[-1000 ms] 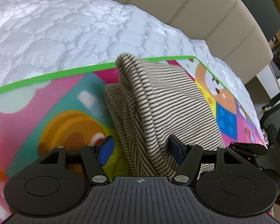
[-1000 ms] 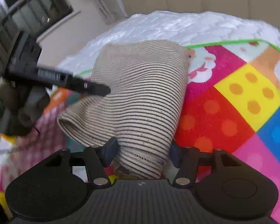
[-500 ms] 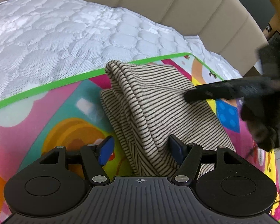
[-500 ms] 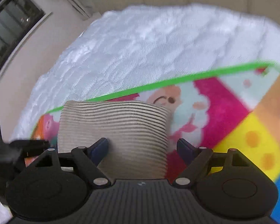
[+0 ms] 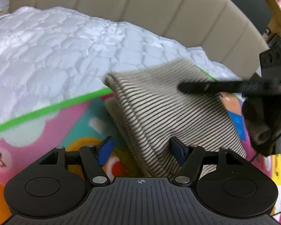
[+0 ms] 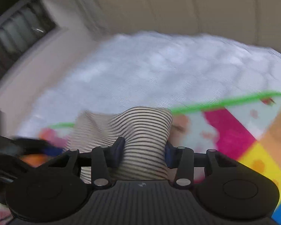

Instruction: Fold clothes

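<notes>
On the play mat point(image 5: 46, 123), striped garment point(image 5: 159, 116) is lying folded, long axis running away toward the headboard point(image 5: 159, 9). Left gripper point(image 5: 141, 150) is gaping wide around its near end; right gripper point(image 6: 144, 151) is pinching a fold.

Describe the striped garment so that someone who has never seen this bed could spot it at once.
Start at the white quilted mattress below the beige padded headboard. On it lies a bright cartoon play mat edged in green. The striped garment is the folded bundle on that mat, near the green edge: soft beige knit with thin dark stripes, the only cloth item amid the bright prints.
</notes>
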Demonstrator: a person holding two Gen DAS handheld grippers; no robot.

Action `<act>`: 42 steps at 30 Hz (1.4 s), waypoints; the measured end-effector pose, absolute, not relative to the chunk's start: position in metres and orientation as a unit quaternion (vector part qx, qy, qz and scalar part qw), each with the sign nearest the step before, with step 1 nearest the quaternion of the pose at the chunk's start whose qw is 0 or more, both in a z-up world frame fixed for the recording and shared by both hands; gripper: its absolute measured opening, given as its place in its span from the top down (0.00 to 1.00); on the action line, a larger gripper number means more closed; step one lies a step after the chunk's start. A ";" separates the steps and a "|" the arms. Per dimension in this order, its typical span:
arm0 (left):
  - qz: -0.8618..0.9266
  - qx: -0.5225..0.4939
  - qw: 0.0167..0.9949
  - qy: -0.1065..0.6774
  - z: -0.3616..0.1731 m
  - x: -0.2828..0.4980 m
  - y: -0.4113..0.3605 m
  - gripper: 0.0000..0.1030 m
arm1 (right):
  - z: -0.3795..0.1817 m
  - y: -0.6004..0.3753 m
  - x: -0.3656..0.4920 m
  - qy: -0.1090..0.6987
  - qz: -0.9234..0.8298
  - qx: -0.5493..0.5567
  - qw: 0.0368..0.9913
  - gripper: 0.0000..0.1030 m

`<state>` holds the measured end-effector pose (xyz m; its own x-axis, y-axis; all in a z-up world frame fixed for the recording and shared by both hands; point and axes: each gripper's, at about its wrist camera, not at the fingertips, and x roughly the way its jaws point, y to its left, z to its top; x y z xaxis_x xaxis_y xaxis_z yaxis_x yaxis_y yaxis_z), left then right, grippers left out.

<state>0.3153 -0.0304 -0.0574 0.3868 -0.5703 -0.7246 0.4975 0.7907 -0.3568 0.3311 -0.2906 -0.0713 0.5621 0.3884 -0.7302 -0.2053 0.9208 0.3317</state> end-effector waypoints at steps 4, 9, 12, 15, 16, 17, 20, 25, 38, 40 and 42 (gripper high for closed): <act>-0.325 -0.039 0.835 0.442 -0.046 0.321 -0.040 0.33 | -0.072 -0.298 0.323 0.431 0.154 0.106 0.883 0.53; -0.329 -0.045 0.838 0.434 -0.037 0.338 -0.055 0.55 | -0.065 -0.299 0.311 0.423 0.147 0.098 0.889 0.48; -0.331 -0.103 0.836 0.426 -0.028 0.347 -0.053 0.76 | -0.060 -0.299 0.303 0.417 0.145 0.087 0.893 0.33; -0.325 -0.118 0.835 0.429 -0.024 0.339 -0.047 0.76 | -0.052 -0.296 0.287 0.405 0.155 0.055 0.900 0.14; -0.313 -0.112 0.832 0.444 -0.027 0.334 -0.046 0.75 | -0.049 -0.296 0.278 0.403 0.166 0.051 0.899 0.12; -0.300 -0.105 0.829 0.461 -0.030 0.328 -0.044 0.73 | -0.048 -0.296 0.268 0.403 0.175 0.051 0.897 0.05; -0.319 -0.116 0.799 0.497 -0.040 0.305 -0.038 0.32 | -0.058 -0.292 0.252 0.423 0.171 0.053 0.889 0.00; -0.373 -0.075 0.768 0.516 -0.042 0.272 -0.057 0.13 | -0.077 -0.290 0.238 0.457 0.157 0.091 0.871 0.00; -0.349 -0.085 0.777 0.517 -0.041 0.269 -0.037 0.46 | -0.066 -0.308 0.231 0.454 0.174 0.179 0.856 0.00; -0.354 -0.111 0.780 0.504 -0.030 0.273 -0.032 0.45 | -0.054 -0.311 0.228 0.423 0.173 0.173 0.872 0.00; -0.359 -0.146 0.777 0.495 -0.024 0.278 -0.029 0.44 | -0.045 -0.313 0.228 0.401 0.163 0.159 0.887 0.01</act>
